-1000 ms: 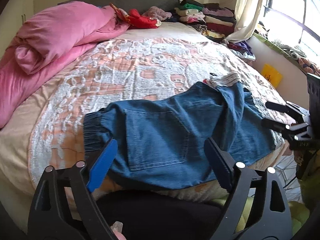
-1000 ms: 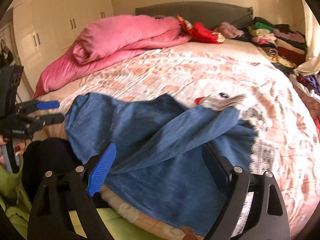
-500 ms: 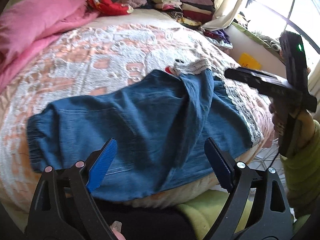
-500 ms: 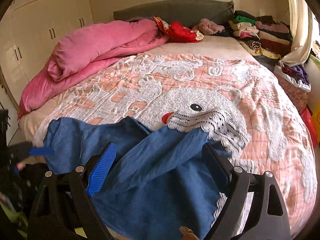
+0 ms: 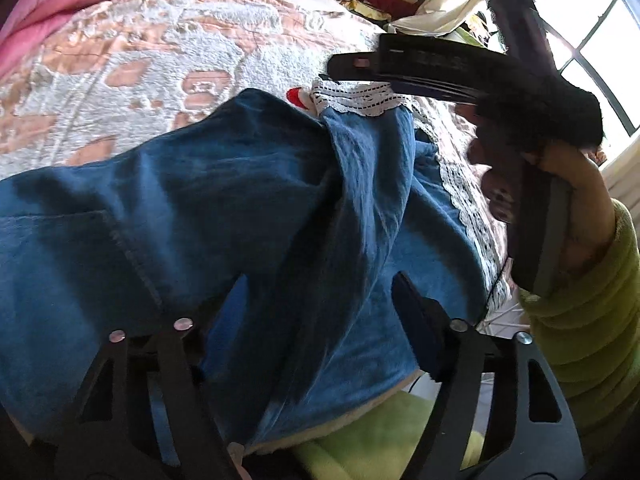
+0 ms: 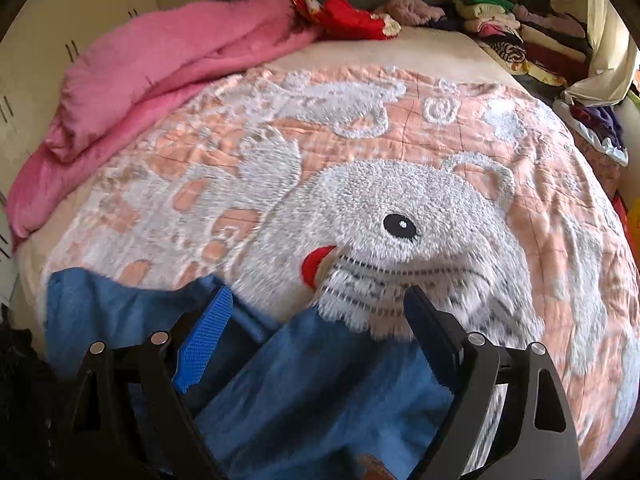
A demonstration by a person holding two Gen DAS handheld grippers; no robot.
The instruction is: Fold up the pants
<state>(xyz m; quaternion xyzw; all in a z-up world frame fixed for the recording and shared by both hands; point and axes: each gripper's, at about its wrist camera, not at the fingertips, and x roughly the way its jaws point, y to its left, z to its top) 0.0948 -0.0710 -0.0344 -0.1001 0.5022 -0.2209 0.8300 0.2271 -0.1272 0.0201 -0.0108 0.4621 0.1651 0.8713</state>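
Left wrist: pants (image 5: 224,216) bunch between closing fingers (image 5: 416,320).

Daylight enters from the arched, dark-framed window (image 5: 588,44) at the upper right of the left wrist view, where the panes are overexposed to white. The crumpled blue denim pants (image 5: 240,220) lie partly in shadow, darkest in their central folds. In the right wrist view the peach bedspread with its white tufted animal design (image 6: 400,200) is evenly lit, though motion blur smears the lower pattern (most visibly along the lace-like edge). Both fisheye views bend strongly at the margins, with dark vignetted corners.
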